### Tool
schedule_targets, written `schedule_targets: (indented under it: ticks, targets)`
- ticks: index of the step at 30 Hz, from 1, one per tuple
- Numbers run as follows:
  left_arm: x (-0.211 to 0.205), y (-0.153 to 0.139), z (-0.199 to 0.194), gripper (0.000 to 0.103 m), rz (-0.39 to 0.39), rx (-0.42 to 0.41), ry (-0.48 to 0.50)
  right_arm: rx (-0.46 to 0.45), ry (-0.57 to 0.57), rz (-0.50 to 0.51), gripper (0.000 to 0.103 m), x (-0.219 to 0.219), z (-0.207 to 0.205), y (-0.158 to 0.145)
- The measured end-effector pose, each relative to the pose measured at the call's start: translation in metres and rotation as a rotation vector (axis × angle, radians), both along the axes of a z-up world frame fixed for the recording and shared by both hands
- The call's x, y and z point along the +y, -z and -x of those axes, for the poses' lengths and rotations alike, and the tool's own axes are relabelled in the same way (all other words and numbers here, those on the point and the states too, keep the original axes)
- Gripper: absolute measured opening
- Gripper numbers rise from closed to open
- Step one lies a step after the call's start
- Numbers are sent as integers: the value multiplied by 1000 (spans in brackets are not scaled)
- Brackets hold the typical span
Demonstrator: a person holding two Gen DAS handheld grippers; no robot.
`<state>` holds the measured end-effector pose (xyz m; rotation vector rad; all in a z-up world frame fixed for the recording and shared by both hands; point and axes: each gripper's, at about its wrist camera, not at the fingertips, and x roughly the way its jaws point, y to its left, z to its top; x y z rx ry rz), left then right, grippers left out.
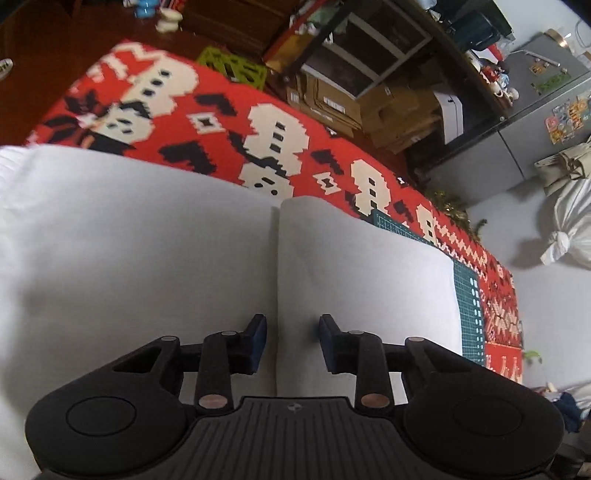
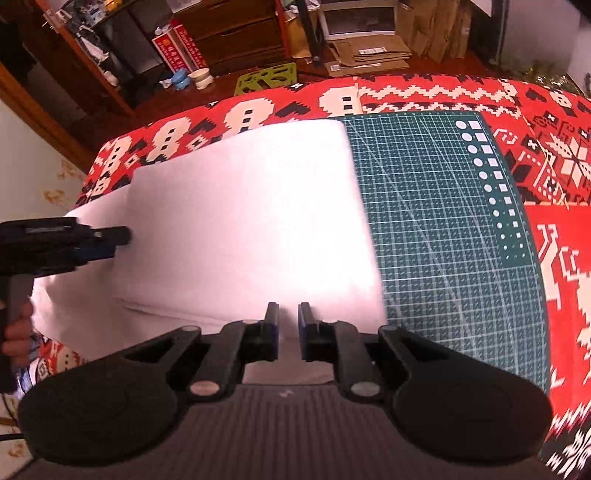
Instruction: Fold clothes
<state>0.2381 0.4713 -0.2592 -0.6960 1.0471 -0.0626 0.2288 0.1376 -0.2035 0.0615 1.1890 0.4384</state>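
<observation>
White garment [image 2: 243, 221], folded, lies flat on a bench covered with a red patterned cloth [image 2: 554, 177]; its right edge overlaps a green cutting mat [image 2: 443, 229] that sits on the cloth. In the left wrist view the garment [image 1: 147, 251] fills the lower middle, with a folded layer's straight edge running away from the camera, and a raised fold on the right side of it. Left gripper [image 1: 292, 334] hangs over that edge, jaws parted a moderate gap, nothing pinched between them; blue pads visible on the inner faces. Whether the tips touch the fabric cannot be told. Right gripper [image 2: 289, 325] sits over the garment's near edge, jaws set narrow but with a clear slit between them, no fabric caught in it. In the right wrist view the left gripper [image 2: 110, 243] comes in from the left border above the garment's left side, a hand [image 2: 16, 328] on its handle below. Beyond the bench: cardboard boxes [image 2: 369, 55], a lime-green plastic stool [image 2: 267, 77], dark wooden drawers [image 2: 236, 33]. Frame edges blurred.
</observation>
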Motion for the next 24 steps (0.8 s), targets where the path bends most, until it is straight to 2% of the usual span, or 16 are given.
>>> schedule_targets:
  ticks: [5,8,12,18,24]
  targets:
    - [9,7,-9,23,67,-13,-8,-3,40,3,14,11,0,-3]
    - [7,7,-14,14,67,-17,11,-9,60,3,14,14,-1,-5]
    - [5,-4,-15,11,70,-33,22,-15,79,2,14,8,-3,-7]
    - [-14,-55,-16,11,68,-110,76,-8,120,-12,14,-16,-11,-3]
    - [-78,-121,-32,11,18,-173,145,-29,156,-64,14,-62,-25,-11]
